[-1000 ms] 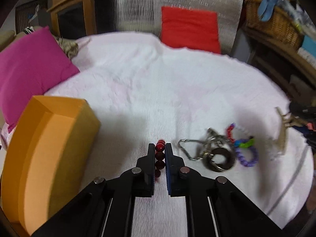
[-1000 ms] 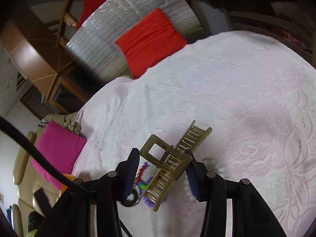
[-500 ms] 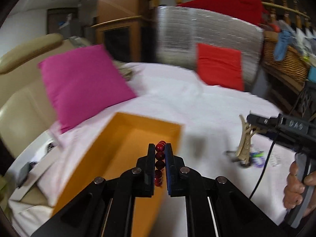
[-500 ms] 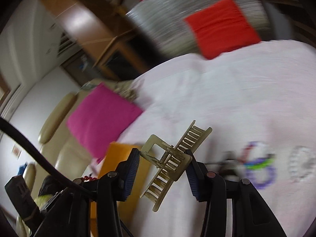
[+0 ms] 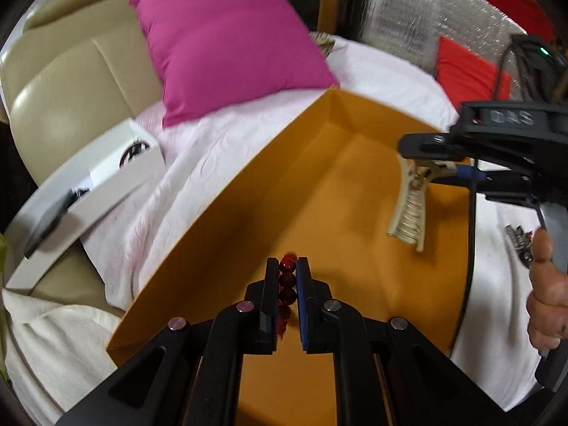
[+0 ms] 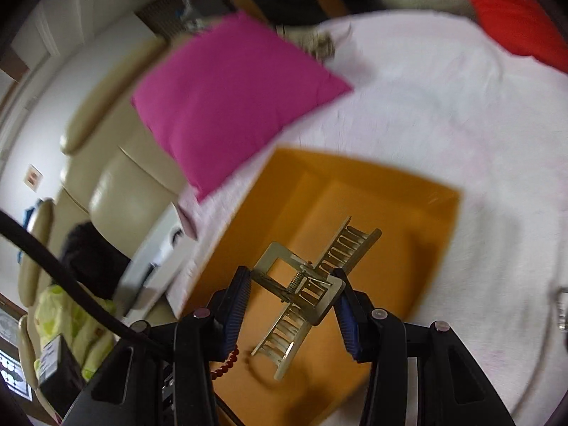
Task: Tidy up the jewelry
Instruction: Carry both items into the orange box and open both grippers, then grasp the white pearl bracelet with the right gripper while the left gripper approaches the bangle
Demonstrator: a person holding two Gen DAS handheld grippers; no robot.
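Note:
An open orange box [image 5: 348,191] lies on the white bedspread; it also shows in the right wrist view [image 6: 419,213]. My left gripper [image 5: 287,266] is shut on a red bead bracelet [image 5: 287,282] and holds it above the box's floor. The hanging beads also show in the right wrist view [image 6: 227,364]. My right gripper [image 6: 293,298] is shut on a beige claw hair clip [image 6: 312,284] and holds it over the box. In the left wrist view the clip [image 5: 410,206] hangs from the right gripper [image 5: 422,161] above the box's right side.
A magenta pillow [image 5: 227,46] leans on the beige headboard [image 5: 71,81] behind the box. A white box [image 5: 85,191] lies left of the bedspread. A red pillow [image 5: 468,71] sits at the back right. Metal keyring pieces [image 5: 520,239] lie right of the box.
Both grippers have swung left from the jewelry pile to above the orange box, each still holding its item. The box now fills the middle of both views.

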